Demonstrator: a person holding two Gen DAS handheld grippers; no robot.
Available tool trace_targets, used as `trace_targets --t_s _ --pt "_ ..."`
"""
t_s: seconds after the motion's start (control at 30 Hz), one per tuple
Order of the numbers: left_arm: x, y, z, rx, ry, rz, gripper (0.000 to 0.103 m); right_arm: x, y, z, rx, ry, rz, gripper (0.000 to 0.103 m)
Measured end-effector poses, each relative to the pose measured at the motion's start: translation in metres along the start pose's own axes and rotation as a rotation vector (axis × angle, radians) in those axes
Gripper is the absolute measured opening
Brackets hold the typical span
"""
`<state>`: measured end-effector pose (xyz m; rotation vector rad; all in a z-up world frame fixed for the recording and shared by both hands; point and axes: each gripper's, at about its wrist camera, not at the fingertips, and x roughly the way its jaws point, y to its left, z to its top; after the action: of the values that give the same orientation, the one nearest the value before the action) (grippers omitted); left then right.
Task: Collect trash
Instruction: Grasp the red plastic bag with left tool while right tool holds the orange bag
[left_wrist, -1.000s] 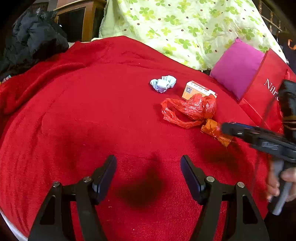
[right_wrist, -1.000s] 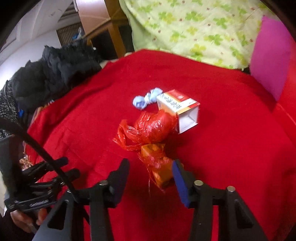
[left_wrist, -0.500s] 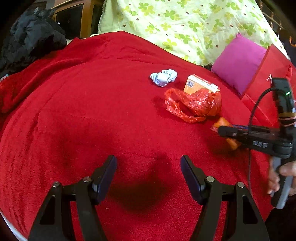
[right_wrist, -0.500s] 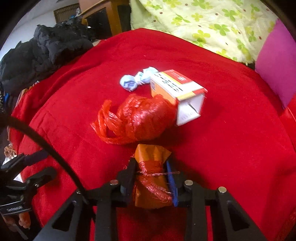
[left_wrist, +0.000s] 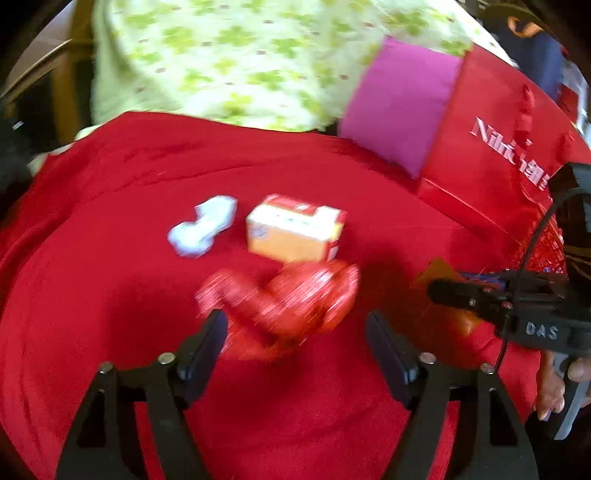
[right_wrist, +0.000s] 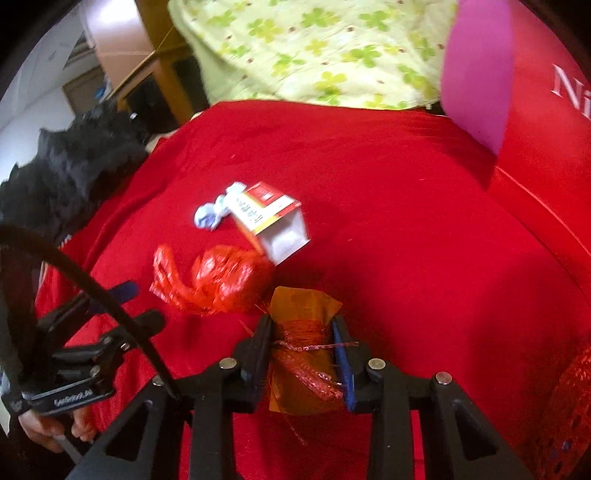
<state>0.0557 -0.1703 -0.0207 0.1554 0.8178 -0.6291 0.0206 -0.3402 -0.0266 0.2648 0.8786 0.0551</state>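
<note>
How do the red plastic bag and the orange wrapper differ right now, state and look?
The orange wrapper is clamped in the right gripper; the red plastic bag lies loose on the red blanket, ahead of the open left gripper. The wrapper is flat-sided with red netting around it; the bag is a crumpled ball with a trailing tail. Both are thin, shiny trash.

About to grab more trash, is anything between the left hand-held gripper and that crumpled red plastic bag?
Nothing visible. The open left hand-held gripper faces the crumpled red plastic bag directly across bare red blanket. The orange-and-white cardboard box lies beyond the bag.
</note>
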Motion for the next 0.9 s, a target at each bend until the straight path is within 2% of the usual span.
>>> trace_targets --t_s 0.1,0.3,0.47,0.57,0.8,0.9 --pt "0.02 -0.012 0.006 0.047 0.015 -0.04 0.079 -0.006 -0.004 0.001 0.017 -0.024 -0.004 0.034" --pt "0.049 -0.01 0.007 0.073 0.031 -0.018 0.078 -0.014 -0.005 0.002 0.035 -0.054 -0.006 0.034" --pt "0.055 0.012 0.005 -0.011 0.038 -0.074 0.069 -0.011 -0.002 0.002 0.027 -0.064 -0.022 0.034" --pt "0.052 0.011 0.003 0.003 0.016 -0.044 0.064 -0.008 0.001 -0.001 0.026 -0.058 -0.028 0.034" --pt "0.037 0.01 0.0 -0.011 -0.006 -0.03 0.062 -0.01 0.007 -0.007 0.016 -0.077 -0.035 0.034" --pt "0.029 0.006 -0.001 -0.001 -0.003 0.033 0.062 -0.014 0.008 -0.008 0.017 -0.096 -0.038 0.034"
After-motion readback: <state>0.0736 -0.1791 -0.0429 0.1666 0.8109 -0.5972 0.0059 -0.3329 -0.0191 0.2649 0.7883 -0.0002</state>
